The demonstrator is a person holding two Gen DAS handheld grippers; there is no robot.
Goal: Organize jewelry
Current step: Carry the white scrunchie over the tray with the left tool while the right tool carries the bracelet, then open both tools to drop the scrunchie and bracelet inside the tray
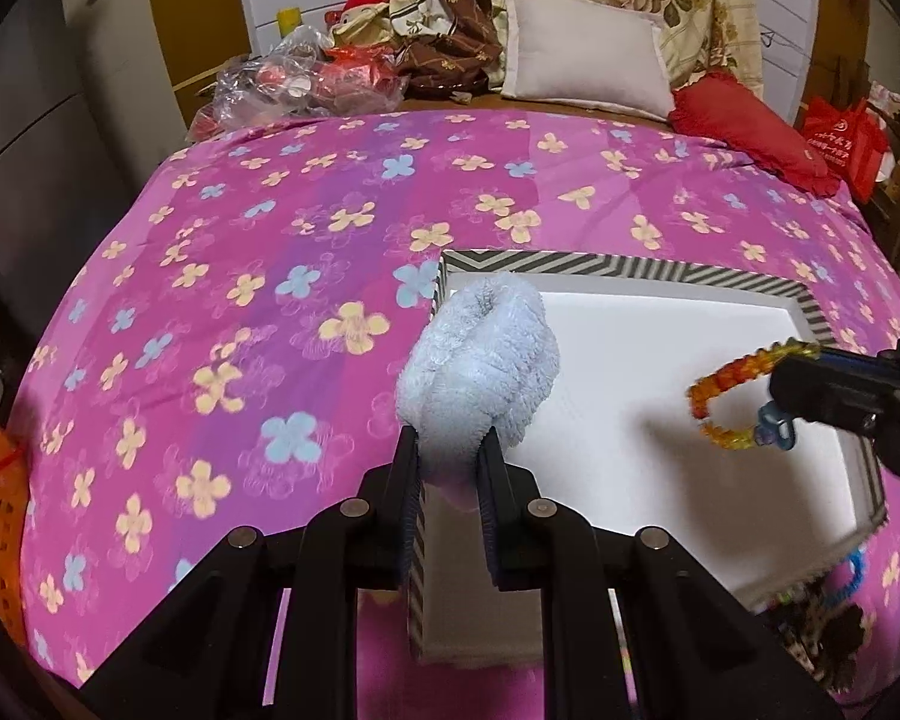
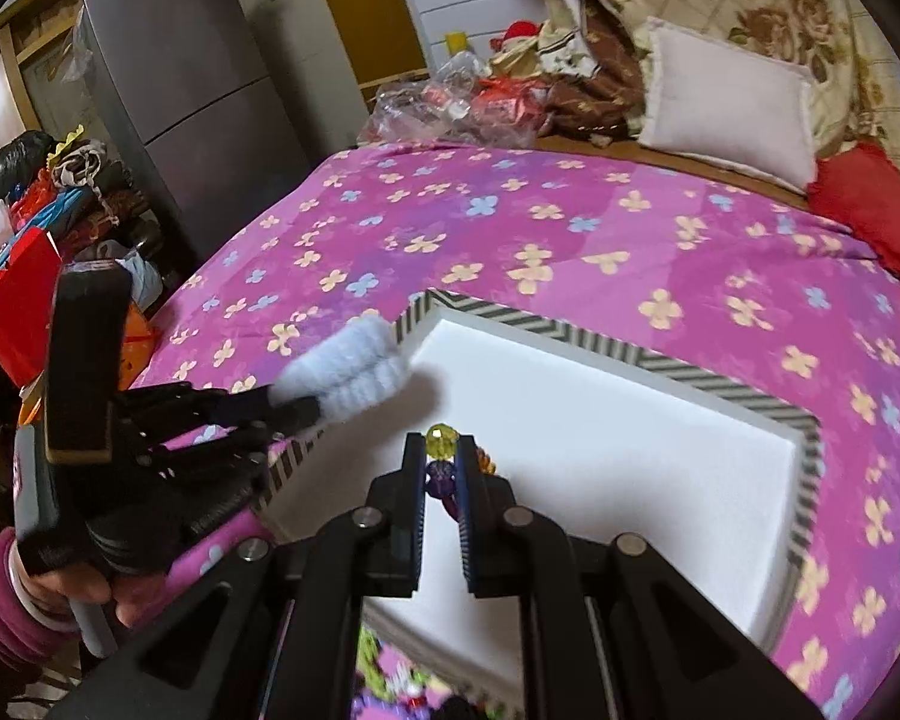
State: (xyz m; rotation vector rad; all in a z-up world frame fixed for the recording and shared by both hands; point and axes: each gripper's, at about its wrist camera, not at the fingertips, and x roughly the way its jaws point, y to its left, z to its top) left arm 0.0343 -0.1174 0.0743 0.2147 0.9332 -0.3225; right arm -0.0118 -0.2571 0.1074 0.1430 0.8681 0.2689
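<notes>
The bed (image 1: 270, 252), covered with a pink flowered quilt, carries all task items. On it rests a shallow tray (image 1: 600, 267) with a striped rim and a bare white floor; nothing lies inside it in either view.

The left claw (image 1: 447, 450) is closed on a pale blue fluffy scrunchie (image 1: 480, 354), which stands up between the fingers above the tray's near-left corner. In the right wrist view the same scrunchie (image 2: 345, 369) hangs just beside the tray rim (image 2: 570, 330), partly over the quilt.

The right claw (image 2: 441, 462) is closed on a beaded bracelet (image 2: 442, 441); a yellow bead and a purple bead show between the fingers. In the left wrist view this bracelet (image 1: 726, 396) hangs in an orange-yellow loop from the right claw (image 1: 774, 414), above the right part of the tray floor.

A small heap of remaining jewelry (image 1: 810, 618) lies on the quilt just beside the tray's near edge; individual pieces are too blurred to tell apart.

Progress assessment: early stage. Two items are lifted, none deposited. Remaining work, as judged: release both items into the tray, then transfer the heap.
</notes>
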